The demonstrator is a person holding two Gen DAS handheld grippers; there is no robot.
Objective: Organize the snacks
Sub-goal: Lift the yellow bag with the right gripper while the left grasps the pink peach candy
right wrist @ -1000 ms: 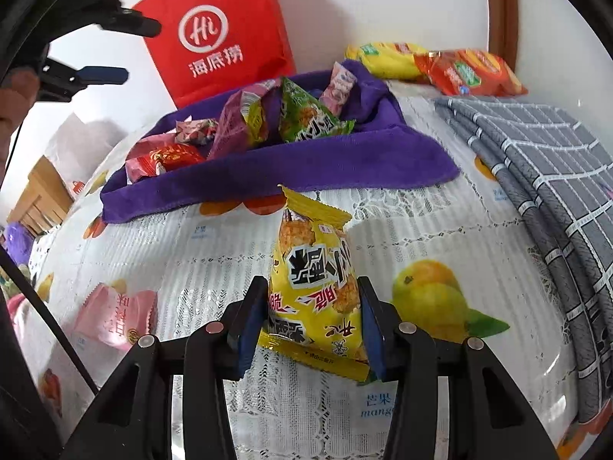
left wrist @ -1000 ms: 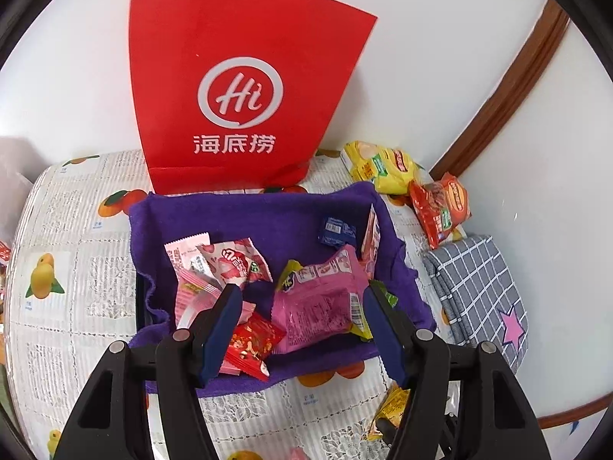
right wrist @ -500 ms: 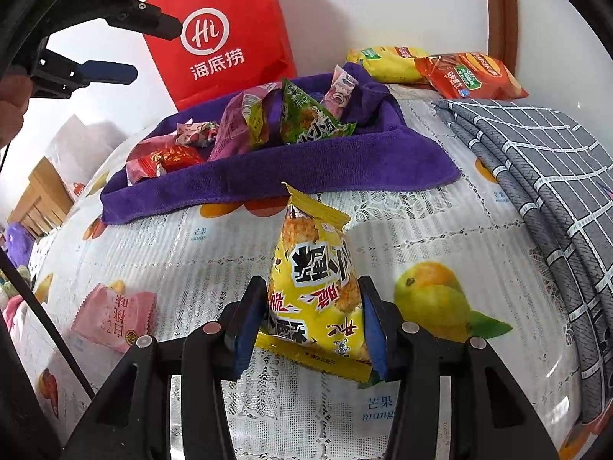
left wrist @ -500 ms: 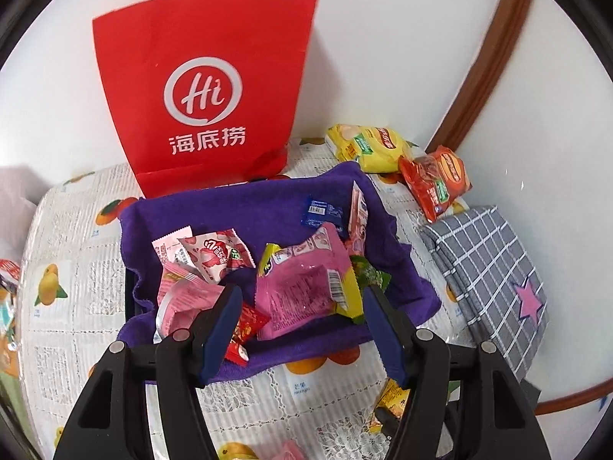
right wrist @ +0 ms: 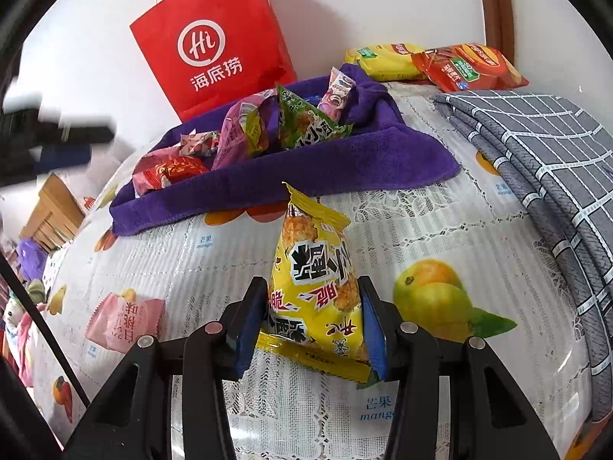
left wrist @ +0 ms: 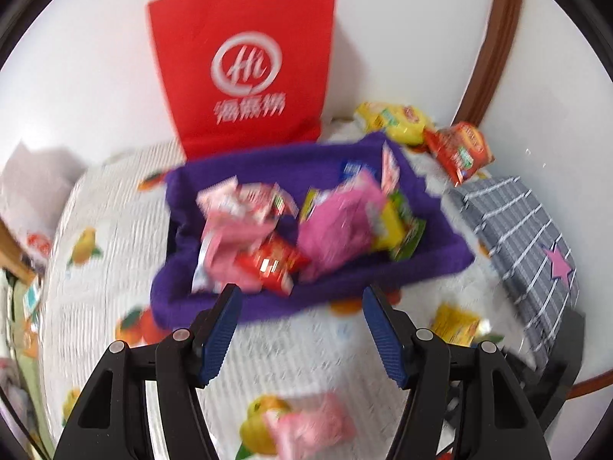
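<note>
A purple cloth-lined basket (left wrist: 268, 306) (right wrist: 345, 168) on the fruit-print tablecloth holds several snack packs: pink, red, green and yellow. My left gripper (left wrist: 300, 314) is open and empty, above the table just in front of the basket. My right gripper (right wrist: 312, 314) is shut on a yellow snack pack (right wrist: 318, 280), held just over the cloth in front of the basket; the pack also shows in the left wrist view (left wrist: 456, 322). A pink snack pack (left wrist: 310, 425) (right wrist: 122, 318) lies loose on the table near the front.
A red paper bag (left wrist: 245, 76) (right wrist: 214, 46) stands against the wall behind the basket. A yellow pack (right wrist: 383, 61) and a red pack (right wrist: 467, 69) lie at the back right. A folded grey checked cloth (right wrist: 544, 153) lies at the right.
My left gripper has pulled back and up from the basket, so more table and the loose pink pack show. My right gripper has stayed shut on the yellow pack, barely moving.
</note>
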